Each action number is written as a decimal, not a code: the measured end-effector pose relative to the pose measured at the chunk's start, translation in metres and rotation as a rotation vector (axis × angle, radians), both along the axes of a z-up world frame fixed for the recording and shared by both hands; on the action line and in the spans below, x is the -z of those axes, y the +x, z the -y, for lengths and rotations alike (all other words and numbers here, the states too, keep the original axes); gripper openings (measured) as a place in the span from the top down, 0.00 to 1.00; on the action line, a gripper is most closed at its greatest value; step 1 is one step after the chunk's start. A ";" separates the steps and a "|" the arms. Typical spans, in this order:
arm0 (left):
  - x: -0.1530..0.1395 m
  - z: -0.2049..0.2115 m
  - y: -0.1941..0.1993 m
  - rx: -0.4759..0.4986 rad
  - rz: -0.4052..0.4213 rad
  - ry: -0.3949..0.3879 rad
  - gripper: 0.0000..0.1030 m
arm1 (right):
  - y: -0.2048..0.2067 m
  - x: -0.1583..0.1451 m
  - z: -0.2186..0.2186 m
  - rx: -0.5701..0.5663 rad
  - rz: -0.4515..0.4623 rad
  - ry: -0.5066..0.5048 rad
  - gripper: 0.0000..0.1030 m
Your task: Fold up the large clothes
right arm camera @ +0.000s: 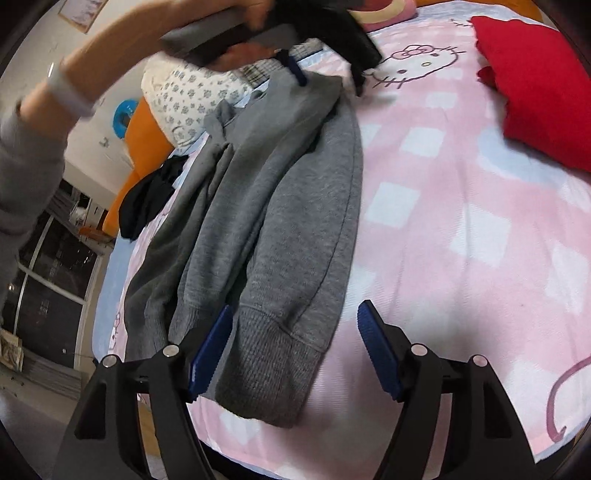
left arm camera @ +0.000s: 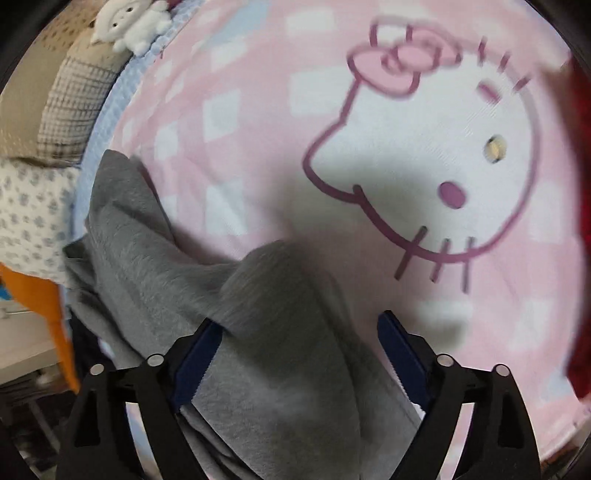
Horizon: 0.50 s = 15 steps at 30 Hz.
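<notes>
A grey sweatshirt [right arm camera: 266,206] lies lengthwise on the pink Hello Kitty bedspread [right arm camera: 461,229], its ribbed hem nearest in the right wrist view. My right gripper [right arm camera: 295,328] is open, its jaws standing either side of the hem, just above it. My left gripper [left arm camera: 299,339] is open over the sweatshirt's far end [left arm camera: 236,306], grey cloth bunched between the blue fingers [left arm camera: 400,354]. In the right wrist view the left gripper [right arm camera: 295,72] shows at the garment's top, held by a hand.
A red garment [right arm camera: 535,88] lies at the far right of the bed, also in the left wrist view [left arm camera: 580,221]. Pillows [left arm camera: 62,107] and a white plush toy [left arm camera: 129,26] sit at the head. A dark cloth [right arm camera: 151,195] and orange cushion [right arm camera: 140,147] lie left.
</notes>
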State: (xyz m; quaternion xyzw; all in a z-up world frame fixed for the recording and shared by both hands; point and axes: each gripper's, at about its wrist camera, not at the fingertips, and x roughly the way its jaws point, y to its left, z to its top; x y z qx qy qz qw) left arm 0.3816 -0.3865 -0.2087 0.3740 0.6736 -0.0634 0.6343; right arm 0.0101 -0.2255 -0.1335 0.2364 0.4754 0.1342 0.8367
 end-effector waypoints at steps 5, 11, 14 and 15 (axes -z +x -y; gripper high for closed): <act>0.005 0.002 0.011 -0.029 0.015 0.133 0.02 | 0.003 0.005 -0.001 -0.031 0.014 0.022 0.31; 0.008 -0.011 0.012 -0.029 0.055 0.187 0.05 | 0.007 0.013 0.006 -0.028 0.018 0.125 0.32; 0.000 -0.023 0.017 -0.103 0.008 0.044 0.34 | 0.008 0.014 0.003 -0.040 0.022 0.130 0.41; -0.003 -0.025 0.018 -0.122 0.011 0.024 0.46 | 0.007 0.014 0.001 -0.042 0.026 0.132 0.46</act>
